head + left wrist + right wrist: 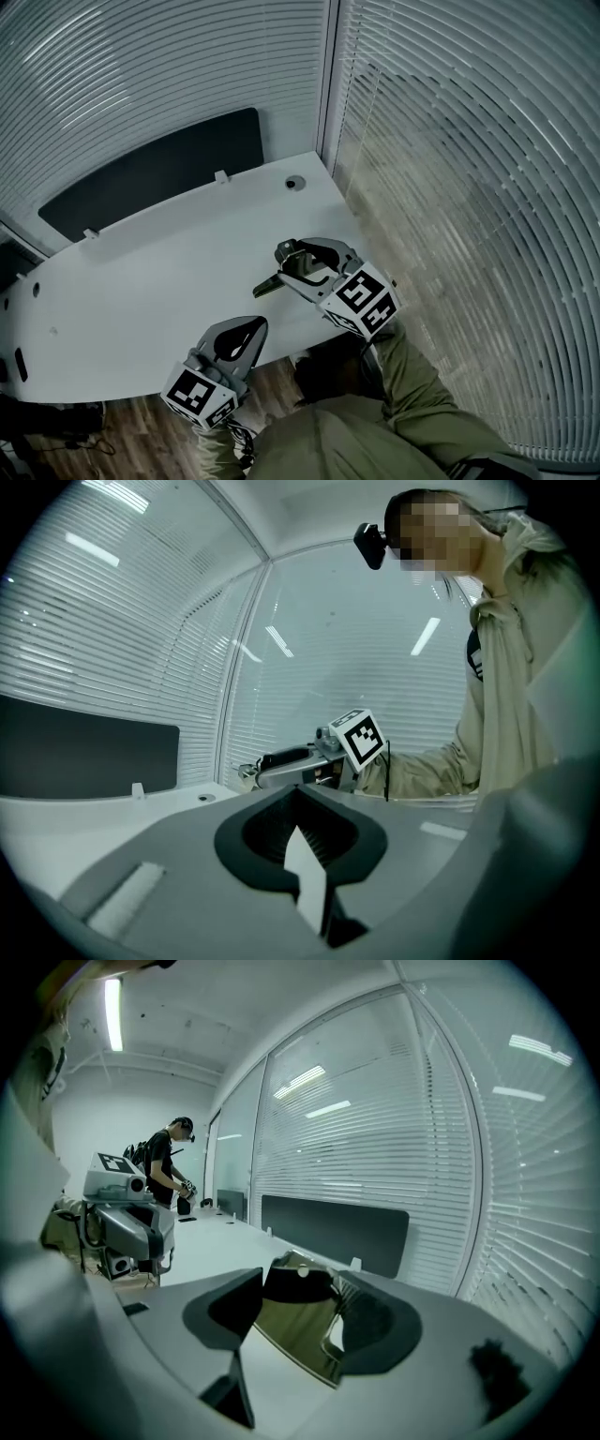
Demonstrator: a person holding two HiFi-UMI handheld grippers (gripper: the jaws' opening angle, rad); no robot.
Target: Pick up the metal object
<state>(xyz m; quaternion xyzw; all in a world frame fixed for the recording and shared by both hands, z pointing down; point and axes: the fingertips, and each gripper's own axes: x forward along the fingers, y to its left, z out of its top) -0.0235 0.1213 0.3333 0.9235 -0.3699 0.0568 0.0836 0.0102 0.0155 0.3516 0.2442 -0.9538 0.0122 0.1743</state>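
The metal object (266,285) is a flat, shiny plate with a small hole near its top. It hangs just above the white desk (141,281) near the right front edge. My right gripper (292,267) is shut on it, and in the right gripper view the plate (295,1321) fills the gap between the two dark pads. My left gripper (247,330) sits lower left, over the desk's front edge. It is shut, with nothing between its pads (258,832). The left gripper view also shows the right gripper (302,761) off to its right, and the right gripper view shows the left gripper (122,1213).
A dark panel (150,173) stands along the desk's back edge, with a round cable hole (294,183) near the far right corner. Blinds cover the glass walls behind and to the right. Wood floor shows below the front edge. A person (169,1176) stands far off at another table.
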